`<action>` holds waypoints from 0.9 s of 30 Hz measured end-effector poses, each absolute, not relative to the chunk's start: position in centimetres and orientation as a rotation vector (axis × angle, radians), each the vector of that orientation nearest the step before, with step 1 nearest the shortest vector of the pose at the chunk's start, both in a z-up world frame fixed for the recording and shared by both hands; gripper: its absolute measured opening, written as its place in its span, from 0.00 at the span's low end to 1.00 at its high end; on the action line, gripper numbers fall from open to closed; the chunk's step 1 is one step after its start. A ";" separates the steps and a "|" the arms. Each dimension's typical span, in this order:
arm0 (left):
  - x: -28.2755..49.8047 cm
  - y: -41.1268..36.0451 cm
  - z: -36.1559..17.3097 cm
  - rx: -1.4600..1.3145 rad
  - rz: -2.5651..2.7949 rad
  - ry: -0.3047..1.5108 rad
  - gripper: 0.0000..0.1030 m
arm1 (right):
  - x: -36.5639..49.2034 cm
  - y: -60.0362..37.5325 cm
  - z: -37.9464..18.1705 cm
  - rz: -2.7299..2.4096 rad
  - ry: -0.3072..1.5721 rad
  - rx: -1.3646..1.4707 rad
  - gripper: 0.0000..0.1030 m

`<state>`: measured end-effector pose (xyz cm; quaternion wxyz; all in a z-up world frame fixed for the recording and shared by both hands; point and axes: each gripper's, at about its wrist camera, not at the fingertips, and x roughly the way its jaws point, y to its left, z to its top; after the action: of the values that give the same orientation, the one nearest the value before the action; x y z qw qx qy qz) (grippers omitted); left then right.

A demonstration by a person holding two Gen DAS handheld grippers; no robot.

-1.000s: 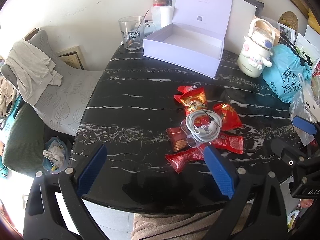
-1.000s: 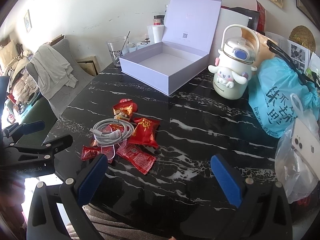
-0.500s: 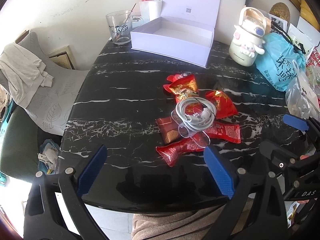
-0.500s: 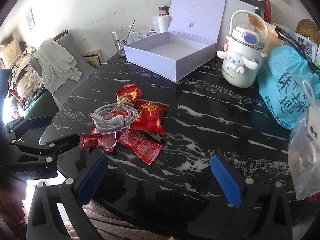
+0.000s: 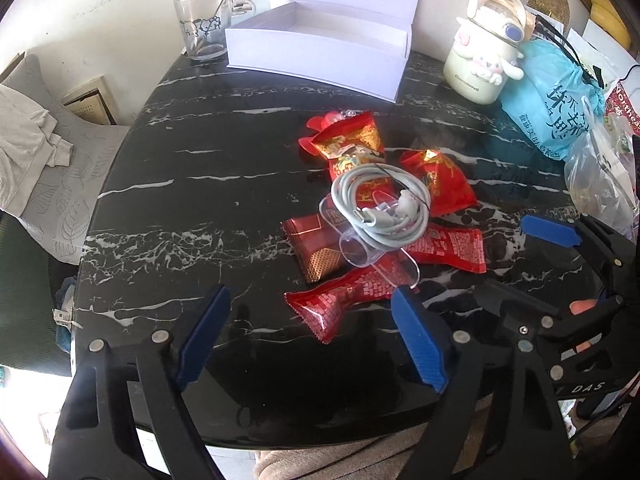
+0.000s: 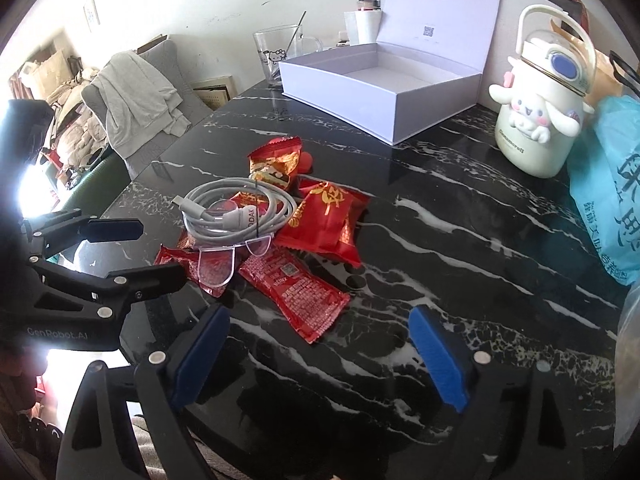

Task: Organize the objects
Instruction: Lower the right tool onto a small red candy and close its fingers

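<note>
Two claws hovered wide open over the black marble worktop (image 5: 180,168), neither holding anything. Left claw (image 5: 308,336) sat at the near edge, its right pad just beside a red snack packet (image 5: 344,300). Right claw (image 6: 320,356) hung above bare marble, right of the pile. Red snack packets (image 6: 320,220) lay heaped mid-worktop, coiled grey cable (image 5: 380,212) on top of a clear plastic case (image 5: 360,248). Open lilac box (image 6: 380,84) stood at the far edge, lid up, a glass mug (image 5: 202,24) to its left and a white cartoon-dog bottle (image 6: 540,120) to its right. Blue bag (image 5: 560,112) beside the bottle.
</note>
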<state>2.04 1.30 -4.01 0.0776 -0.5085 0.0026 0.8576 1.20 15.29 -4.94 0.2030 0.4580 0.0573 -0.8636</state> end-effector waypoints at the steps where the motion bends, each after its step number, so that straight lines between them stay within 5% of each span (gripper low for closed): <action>1: 2.0 1.2 -4.2 -1.525 2.559 0.006 0.77 | 1.1 15.2 -5.1 -2.402 0.171 1.276 0.85; 14: 1.3 2.1 -5.2 -1.488 2.485 0.084 0.67 | 0.2 14.4 -6.0 -2.369 0.288 1.241 0.59; 16: 1.3 2.4 -5.3 -1.478 2.473 0.108 0.63 | 0.3 14.3 -6.0 -2.375 0.310 1.234 0.45; 26: 1.9 3.4 -5.3 -1.422 2.485 0.191 0.31 | 0.7 15.1 -5.7 -2.357 0.249 1.245 0.29; 27: 1.9 3.4 -5.2 -1.419 2.482 0.181 0.29 | 0.8 15.2 -5.7 -2.359 0.242 1.252 0.14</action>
<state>1.91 3.36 -5.24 0.1381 -0.4907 0.0627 0.8580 0.78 15.22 -5.68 0.2278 0.4546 0.0878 -0.8566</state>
